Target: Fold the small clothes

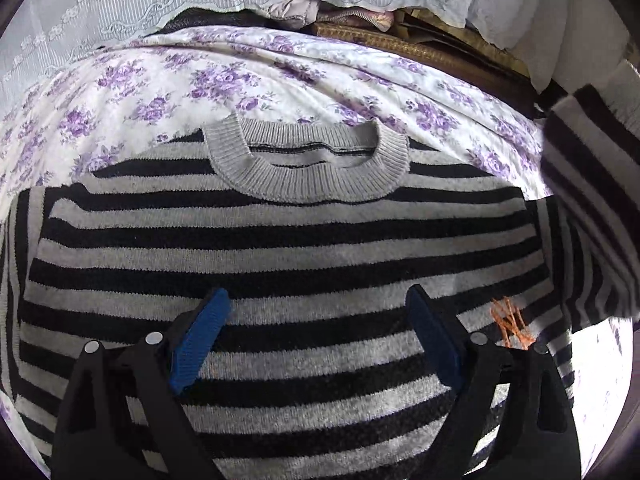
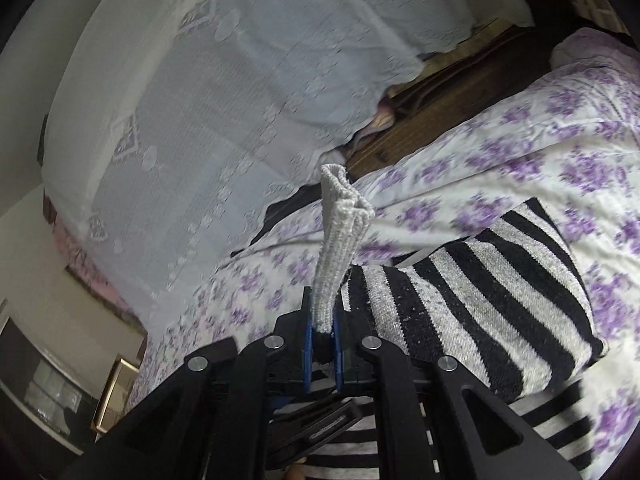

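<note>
The right gripper (image 2: 322, 332) is clamped on the grey ribbed cuff (image 2: 340, 232) of a sleeve (image 2: 480, 292), holding it up off the bed (image 2: 520, 152) beside the sweater's body. The left gripper (image 1: 316, 344) hangs with jaws wide and nothing between them, above the lower chest of the striped sweater (image 1: 280, 240), which lies flat and face up on the flowered bedspread — collar (image 1: 308, 164) at the far end. The fold looks barely begun: one sleeve is lifted, seemingly ready to cross over the body — the other sleeve, both sides and the hem-to-collar fold appear to remain.
</note>
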The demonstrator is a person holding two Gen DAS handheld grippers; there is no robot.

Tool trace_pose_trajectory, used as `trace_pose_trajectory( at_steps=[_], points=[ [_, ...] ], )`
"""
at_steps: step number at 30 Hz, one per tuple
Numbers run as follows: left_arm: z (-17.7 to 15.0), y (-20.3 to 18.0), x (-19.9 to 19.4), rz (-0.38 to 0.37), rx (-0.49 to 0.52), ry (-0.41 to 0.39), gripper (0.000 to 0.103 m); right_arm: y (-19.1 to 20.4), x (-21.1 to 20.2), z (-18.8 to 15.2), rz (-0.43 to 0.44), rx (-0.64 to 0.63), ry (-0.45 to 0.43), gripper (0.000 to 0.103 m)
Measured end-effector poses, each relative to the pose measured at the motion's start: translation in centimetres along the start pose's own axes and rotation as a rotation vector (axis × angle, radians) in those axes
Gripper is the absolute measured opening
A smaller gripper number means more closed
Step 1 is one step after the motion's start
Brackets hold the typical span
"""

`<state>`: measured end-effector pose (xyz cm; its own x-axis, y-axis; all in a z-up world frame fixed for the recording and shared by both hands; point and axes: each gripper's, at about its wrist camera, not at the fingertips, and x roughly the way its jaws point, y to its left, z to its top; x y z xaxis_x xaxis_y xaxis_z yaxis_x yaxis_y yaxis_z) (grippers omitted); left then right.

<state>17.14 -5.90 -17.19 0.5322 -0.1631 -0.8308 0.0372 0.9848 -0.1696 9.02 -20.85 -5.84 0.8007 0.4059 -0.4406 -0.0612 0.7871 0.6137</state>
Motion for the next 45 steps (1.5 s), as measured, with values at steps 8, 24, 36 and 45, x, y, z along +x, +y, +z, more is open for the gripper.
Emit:
trace_pose_trajectory(
  at_steps=[8,24,36,45],
  points=[
    [0.8,1.8,0.2,-0.037,-0.064,-0.008,0.088,3.7,3.6,-3.2,0.033,-0.045,0.102,0.009],
    [1.6,9.5,-1.0,0.089,-0.283,-0.06,0.088,2.6,7.0,-6.6,0.044,-0.123,0.251,0.041],
    [1.4,7.1,-3.2,-0.124,-0.239,-0.053,0.087,-3.7,0.8,-1.5,-0.181,-0.144,0.074,0.039],
    [0.8,6.3,-3.9,-0.281,-0.237,-0.011,0.078,-8.6,-0.7,0.1,-0.209,-0.093,0.084,0.034]
  ],
)
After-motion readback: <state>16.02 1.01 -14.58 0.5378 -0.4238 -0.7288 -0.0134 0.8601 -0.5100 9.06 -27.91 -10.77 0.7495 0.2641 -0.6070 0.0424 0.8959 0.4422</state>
